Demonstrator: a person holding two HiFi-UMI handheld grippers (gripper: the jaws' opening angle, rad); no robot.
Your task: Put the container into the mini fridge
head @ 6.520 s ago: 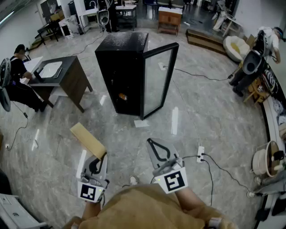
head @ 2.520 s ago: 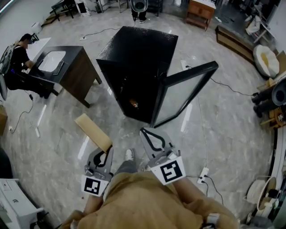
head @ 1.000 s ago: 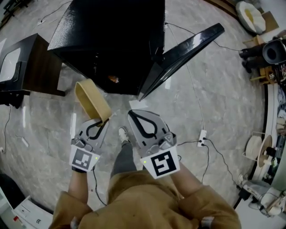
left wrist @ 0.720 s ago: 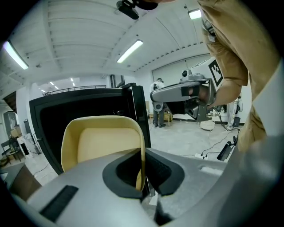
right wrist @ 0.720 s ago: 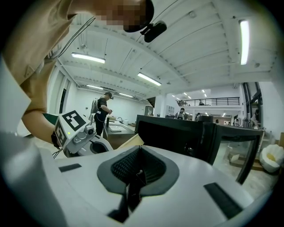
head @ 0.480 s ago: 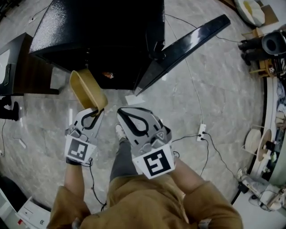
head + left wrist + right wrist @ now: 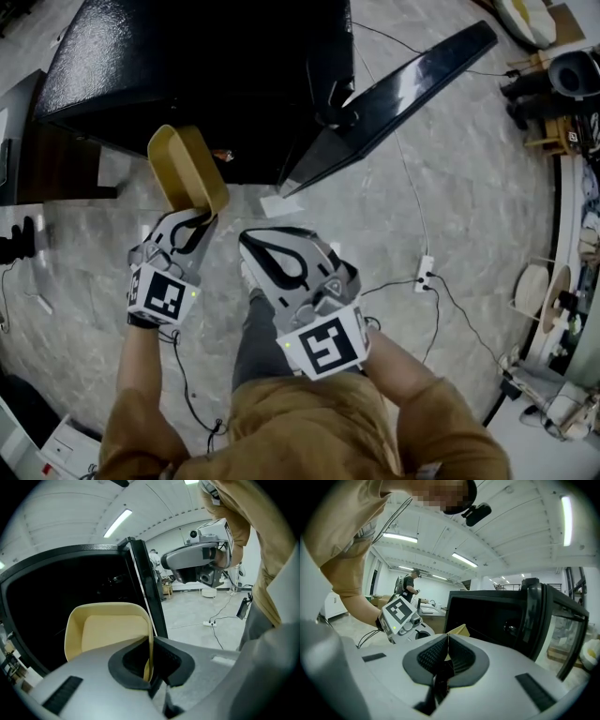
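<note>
Left tongs (image 7: 200, 217) are clamped tight on one wall of the tan container (image 7: 186, 167), the thin rim pinched between the jaws. The container stands out beyond their tips, tipped on its side. Right tongs (image 7: 251, 242) hang just beside them on the right, with the jaws pressed together and nothing between them.

Straight ahead of both stands the black mini fridge (image 7: 206, 75), its dark opening facing the tongs. The container sits at the mouth of that opening, though whether it has crossed the threshold I cannot tell. Ahead and to the right of the right tongs, the fridge's glass door (image 7: 403, 94) is swung wide, off to the side of the opening. A scrap of white paper (image 7: 277, 204) lies on the floor just ahead of the right tongs, under the door's lower corner. Further right, a white power strip (image 7: 424, 278) lies on the marble floor (image 7: 469, 234) with its cable. Off to the left of the left tongs is a dark desk (image 7: 42, 159). The holder's grey trouser leg (image 7: 255, 333) shows below, between the two tongs.
</note>
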